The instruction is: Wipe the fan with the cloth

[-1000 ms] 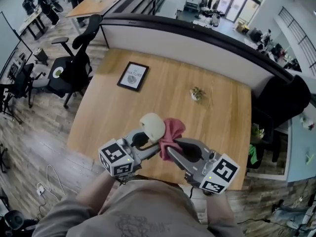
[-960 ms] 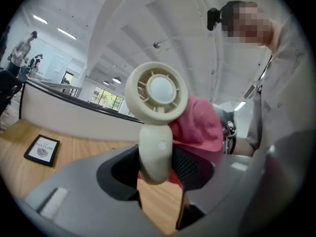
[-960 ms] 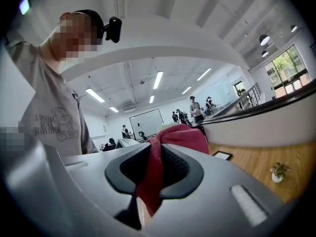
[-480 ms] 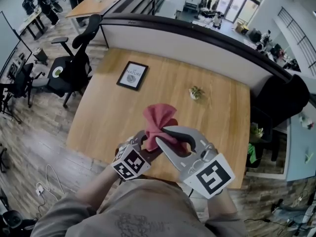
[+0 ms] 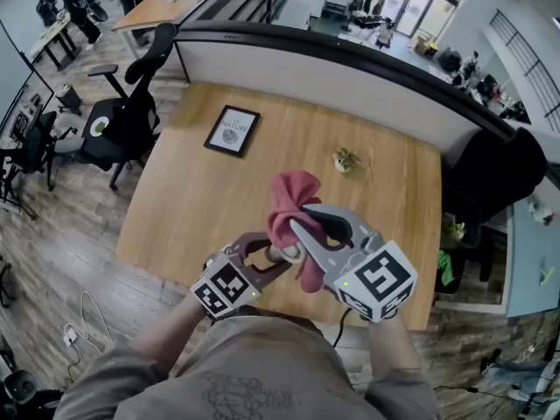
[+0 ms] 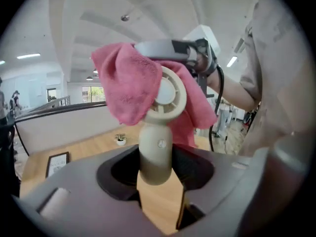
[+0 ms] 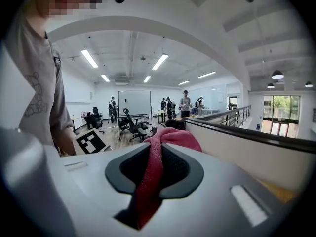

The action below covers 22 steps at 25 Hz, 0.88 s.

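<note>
Left gripper (image 5: 276, 257) clamps the handle of a small cream fan (image 6: 163, 102), holding it upright in the air over a wooden table (image 5: 188, 195). Right gripper (image 5: 304, 232) pinches a pink cloth (image 6: 126, 83), draped against the fan's round head. Wiping looks under way. Part of the head shows uncovered, and how much is already clean cannot be judged.

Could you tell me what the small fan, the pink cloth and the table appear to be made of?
The fan looks like cream plastic, smooth and matte, with moulded spokes on its round head. The cloth seems to be a soft terry or microfibre fabric, going by its fuzzy nap and limp folds. The table shows light wood grain with a low sheen, possibly laminate.
</note>
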{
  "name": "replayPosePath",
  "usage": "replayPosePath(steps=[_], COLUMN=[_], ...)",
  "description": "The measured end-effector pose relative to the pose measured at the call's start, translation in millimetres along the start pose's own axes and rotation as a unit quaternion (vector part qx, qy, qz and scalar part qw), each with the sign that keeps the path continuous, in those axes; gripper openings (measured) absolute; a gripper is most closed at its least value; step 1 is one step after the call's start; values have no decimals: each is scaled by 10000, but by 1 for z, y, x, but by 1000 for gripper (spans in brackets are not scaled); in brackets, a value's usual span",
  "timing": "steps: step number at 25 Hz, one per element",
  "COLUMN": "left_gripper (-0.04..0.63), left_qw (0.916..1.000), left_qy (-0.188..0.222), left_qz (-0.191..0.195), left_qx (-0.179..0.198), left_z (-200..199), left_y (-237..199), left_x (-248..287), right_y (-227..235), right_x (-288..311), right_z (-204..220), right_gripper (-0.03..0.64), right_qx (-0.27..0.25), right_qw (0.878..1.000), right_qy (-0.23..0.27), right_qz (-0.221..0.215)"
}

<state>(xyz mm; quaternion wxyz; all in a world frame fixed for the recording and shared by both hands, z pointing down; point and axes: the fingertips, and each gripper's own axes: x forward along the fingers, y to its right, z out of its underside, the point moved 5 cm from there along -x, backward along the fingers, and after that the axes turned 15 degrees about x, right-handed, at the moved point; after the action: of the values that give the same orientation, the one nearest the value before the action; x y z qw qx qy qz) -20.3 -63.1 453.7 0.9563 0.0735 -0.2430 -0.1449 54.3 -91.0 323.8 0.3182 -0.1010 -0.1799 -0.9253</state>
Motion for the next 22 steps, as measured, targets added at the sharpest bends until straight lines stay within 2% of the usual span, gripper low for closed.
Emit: replayPosePath(steps=[5, 9, 13, 16, 22], left_gripper=[186, 186, 186, 186, 187], left_qw=[9959, 9839, 9720, 9674, 9648], left_qy=[251, 371, 85, -305, -976], left_qz=[41, -57, -316, -534, -627], left_qx=[-867, -1745, -2326, -2458, -2360], left_z=[9, 23, 40, 55, 82], left_y=[1, -7, -25, -37, -58], left_x=[-4, -7, -9, -7, 12], right_y=[16, 28, 41, 52, 80], right_x=[-16, -25, -33, -38, -39], right_z=[22, 50, 74, 83, 100], right_gripper=[66, 66, 66, 66, 66], right_qx=[693, 1008, 1329, 1470, 1619], right_qw=[9975, 9944, 9886, 9831, 9717], right_qy=[135, 5, 39, 161, 250], right_qz=[91, 325, 714, 1076, 1700])
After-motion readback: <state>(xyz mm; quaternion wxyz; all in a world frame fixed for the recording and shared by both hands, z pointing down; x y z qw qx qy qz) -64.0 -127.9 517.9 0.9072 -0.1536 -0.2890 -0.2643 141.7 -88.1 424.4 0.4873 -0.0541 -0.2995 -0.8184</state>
